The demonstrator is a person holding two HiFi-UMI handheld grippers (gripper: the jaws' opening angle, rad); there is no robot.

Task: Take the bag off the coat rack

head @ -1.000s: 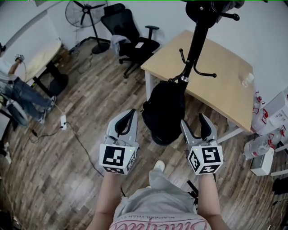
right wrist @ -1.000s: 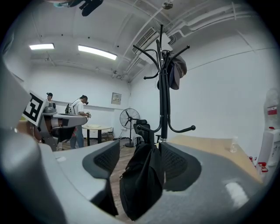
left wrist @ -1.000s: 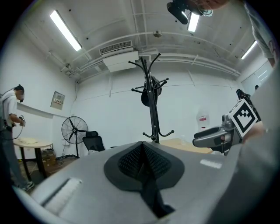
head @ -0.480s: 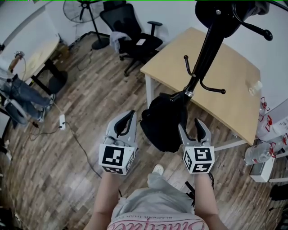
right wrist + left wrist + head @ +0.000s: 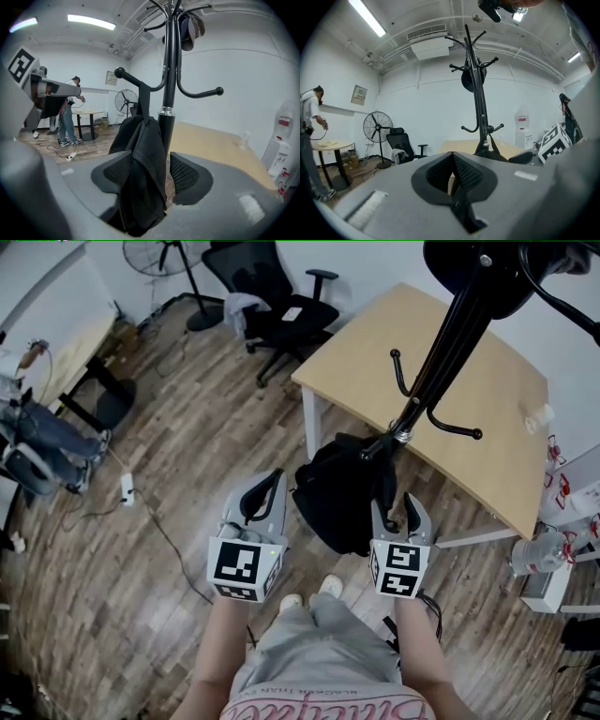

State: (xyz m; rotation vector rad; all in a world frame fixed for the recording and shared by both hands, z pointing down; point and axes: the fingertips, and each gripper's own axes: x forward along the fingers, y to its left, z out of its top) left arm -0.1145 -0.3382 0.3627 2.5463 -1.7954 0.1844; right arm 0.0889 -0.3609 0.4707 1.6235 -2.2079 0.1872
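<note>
Black, limp fabric of the bag (image 5: 140,159) hangs between the jaws of our right gripper (image 5: 397,510). They are closing round it, and a gap shows at the right pad. Our left gripper (image 5: 264,488) is clenched on nothing. Only the right gripper view shows the strap looped over a low hook (image 5: 136,83) of the coat rack (image 5: 448,348). The head view shows the bag slumped against the pole, beside the wooden table (image 5: 487,418). What it holds we cannot tell.

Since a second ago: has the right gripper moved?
Yes. The right gripper has shifted left, toward the coat rack pole, and its closing jaws now straddle the edge of the black bag.
</note>
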